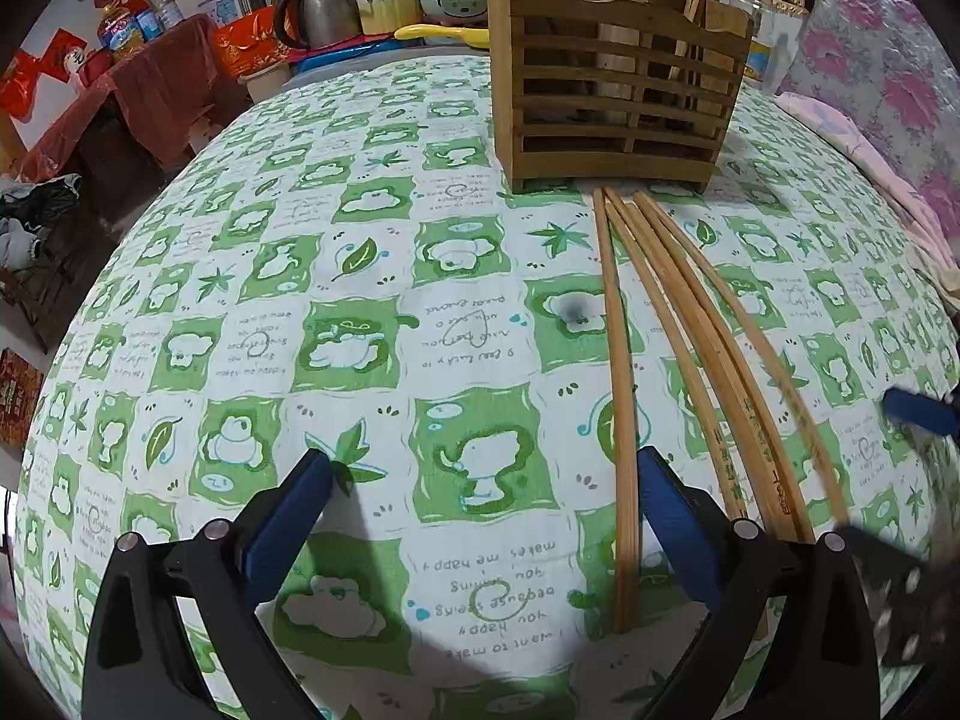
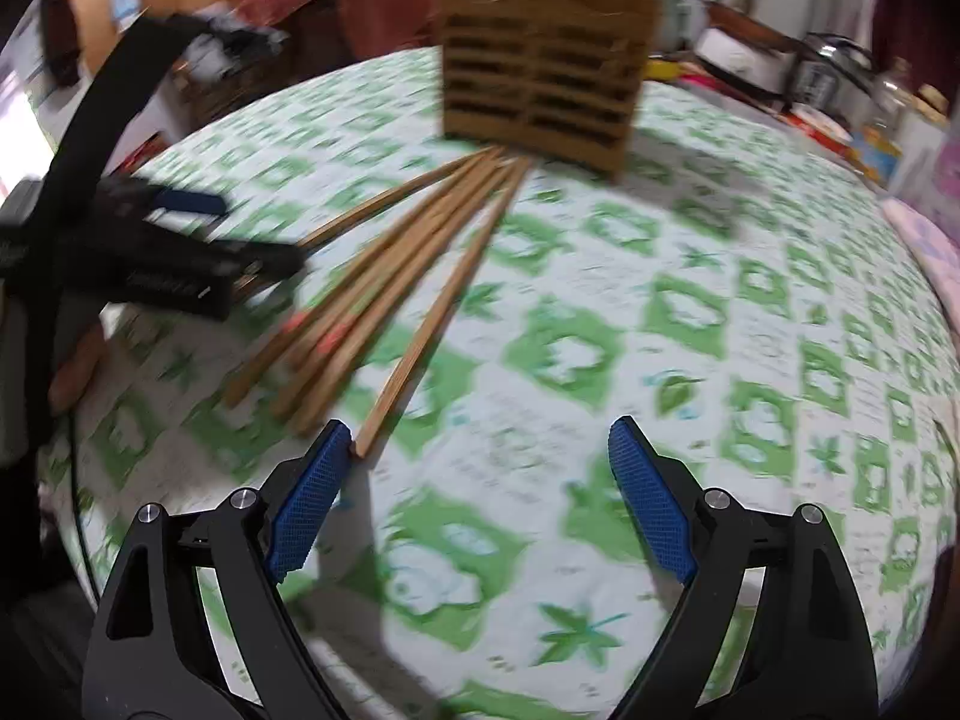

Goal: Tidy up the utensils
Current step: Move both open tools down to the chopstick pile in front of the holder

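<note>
Most chopsticks (image 1: 672, 360) lie loose on the tablecloth (image 1: 360, 330), fanned at six o'clock from the wooden holder (image 1: 612, 72). Both the left gripper (image 1: 486, 474) and right gripper (image 2: 480, 438) gape wide, empty.

The left hand-held gripper (image 1: 485, 474) points steeply downward, its jaws spread wide with nothing between the blue pads (image 1: 288, 516). The right hand-held gripper (image 2: 480, 444) also tilts downward, jaws spread wide and empty, its image motion-blurred. In the right wrist view, a fingertip (image 2: 75, 372) shows beside the left hand-held gripper's body.
</note>
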{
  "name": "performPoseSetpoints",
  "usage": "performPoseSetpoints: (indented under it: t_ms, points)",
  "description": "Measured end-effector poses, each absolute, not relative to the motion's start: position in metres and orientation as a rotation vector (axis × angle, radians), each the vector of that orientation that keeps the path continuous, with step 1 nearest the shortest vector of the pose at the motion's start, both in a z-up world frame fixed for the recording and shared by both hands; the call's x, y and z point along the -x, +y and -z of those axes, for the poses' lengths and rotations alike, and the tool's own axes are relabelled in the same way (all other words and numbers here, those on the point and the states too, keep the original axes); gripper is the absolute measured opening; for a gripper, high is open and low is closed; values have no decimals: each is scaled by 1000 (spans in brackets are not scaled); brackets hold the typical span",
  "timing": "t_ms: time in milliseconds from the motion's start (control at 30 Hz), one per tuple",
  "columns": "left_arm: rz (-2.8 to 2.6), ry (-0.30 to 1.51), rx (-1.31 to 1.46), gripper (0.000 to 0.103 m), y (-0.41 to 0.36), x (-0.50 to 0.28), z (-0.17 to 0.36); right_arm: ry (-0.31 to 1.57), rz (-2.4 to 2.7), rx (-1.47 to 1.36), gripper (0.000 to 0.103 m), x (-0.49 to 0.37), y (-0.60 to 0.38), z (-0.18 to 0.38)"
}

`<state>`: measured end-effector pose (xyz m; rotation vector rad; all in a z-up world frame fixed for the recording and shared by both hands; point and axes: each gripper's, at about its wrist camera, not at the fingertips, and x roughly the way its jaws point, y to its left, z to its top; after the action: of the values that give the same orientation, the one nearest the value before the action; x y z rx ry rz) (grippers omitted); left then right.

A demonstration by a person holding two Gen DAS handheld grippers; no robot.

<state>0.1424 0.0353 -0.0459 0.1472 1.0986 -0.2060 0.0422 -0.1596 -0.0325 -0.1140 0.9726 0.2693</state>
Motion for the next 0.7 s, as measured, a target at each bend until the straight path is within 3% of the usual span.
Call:
performPoseSetpoints:
  t_ms: [67,233,700]
  points:
    - [206,1098,-148,99,36,-142,46,954,-212,85,84,-44,-171,30]
    - [206,1098,-149,99,36,-141,46,925,-214,46,55,-42,-179,26]
    - [211,1038,-278,97,21,-106,38,908,-269,49,54,-36,-172,22]
